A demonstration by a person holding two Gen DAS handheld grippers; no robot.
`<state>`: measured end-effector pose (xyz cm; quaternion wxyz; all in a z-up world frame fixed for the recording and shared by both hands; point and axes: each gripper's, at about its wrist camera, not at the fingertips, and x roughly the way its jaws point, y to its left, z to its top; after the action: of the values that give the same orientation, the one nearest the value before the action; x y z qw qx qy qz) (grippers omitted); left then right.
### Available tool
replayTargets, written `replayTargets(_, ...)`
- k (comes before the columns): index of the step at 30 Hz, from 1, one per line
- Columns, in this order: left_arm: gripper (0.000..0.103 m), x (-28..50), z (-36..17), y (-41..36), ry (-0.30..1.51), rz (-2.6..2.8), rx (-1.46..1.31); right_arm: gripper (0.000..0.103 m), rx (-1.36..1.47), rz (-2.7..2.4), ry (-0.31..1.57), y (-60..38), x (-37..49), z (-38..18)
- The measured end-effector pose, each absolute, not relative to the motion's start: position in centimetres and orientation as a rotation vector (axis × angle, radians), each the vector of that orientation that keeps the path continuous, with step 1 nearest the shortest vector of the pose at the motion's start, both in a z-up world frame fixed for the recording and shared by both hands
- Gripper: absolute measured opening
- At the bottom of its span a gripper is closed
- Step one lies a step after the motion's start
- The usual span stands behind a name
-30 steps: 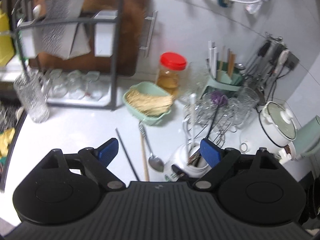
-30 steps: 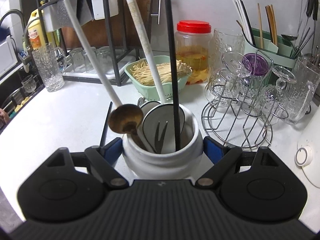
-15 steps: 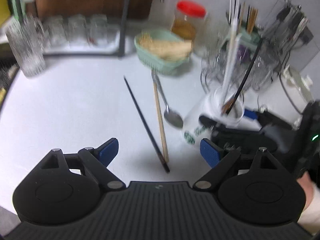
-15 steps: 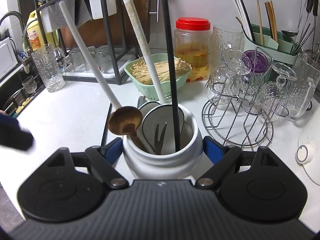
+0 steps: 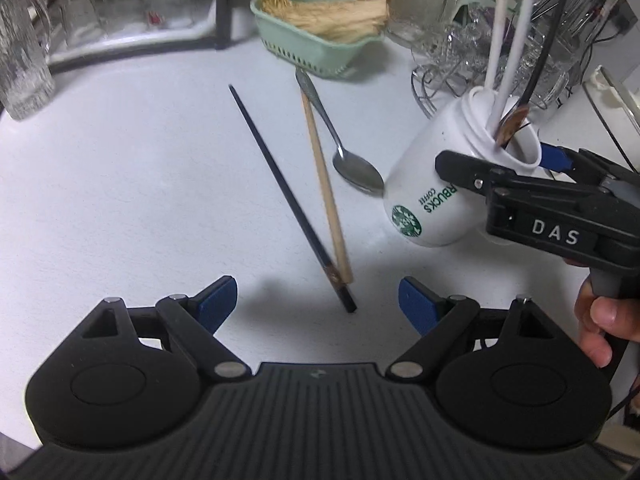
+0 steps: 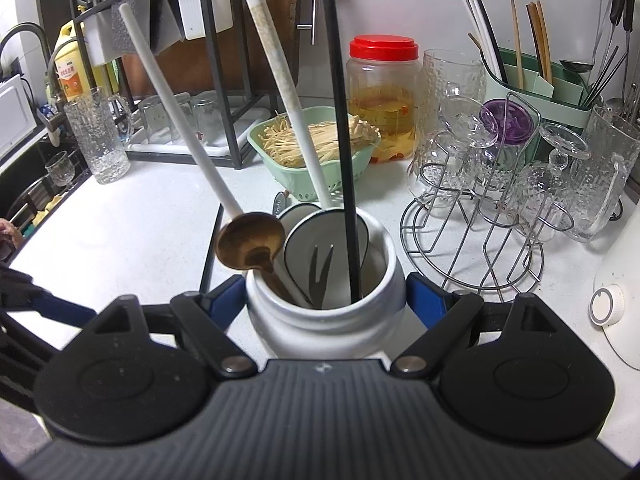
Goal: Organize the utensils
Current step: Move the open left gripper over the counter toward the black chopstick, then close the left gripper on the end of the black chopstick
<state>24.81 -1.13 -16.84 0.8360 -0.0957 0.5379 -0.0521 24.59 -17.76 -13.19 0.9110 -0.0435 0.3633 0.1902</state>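
A dark chopstick (image 5: 288,196), a wooden chopstick (image 5: 324,184) and a metal spoon (image 5: 344,156) lie loose on the white counter. My left gripper (image 5: 318,296) hovers open just over the near ends of the two chopsticks, nothing between its fingers. To their right stands a white Starbucks jar (image 5: 436,192), tilted in this view, and my right gripper (image 5: 520,184) is shut on its neck. In the right wrist view the jar (image 6: 320,316) sits between the blue pads of the right gripper (image 6: 324,292). It holds two white-handled ladles, a fork and a black chopstick.
A green basket of noodles (image 5: 320,28) sits just behind the spoon. A wire rack of glasses (image 6: 480,216), a red-lidded jar (image 6: 382,92) and a green utensil holder (image 6: 536,84) crowd the back right. A dish rack (image 5: 120,8) and glass mug (image 5: 20,76) stand left.
My left gripper has dropped toward the counter and tipped downward, so the chopsticks and spoon now lie close before it. The right gripper and the jar have stayed still.
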Motion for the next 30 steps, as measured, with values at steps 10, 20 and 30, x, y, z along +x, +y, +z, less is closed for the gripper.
replayTargets(10, 0.066, 25.6, -18.7, -2.4, 1.179, -0.068, -0.221, 0.089, -0.085, 0.385, 0.747, -18.6, 23.9, -13.1)
replayTargets(20, 0.025, 25.9, -19.8, -4.2, 1.191, -0.068, -0.265, 0.089, -0.080, 0.388, 0.740, -19.2, 23.5, -13.2)
replayTargets(30, 0.008, 25.6, -20.1, -5.7, 1.212, 0.004, -0.172, 0.089, -0.097, 0.402, 0.732, -19.1, 23.3, -13.1)
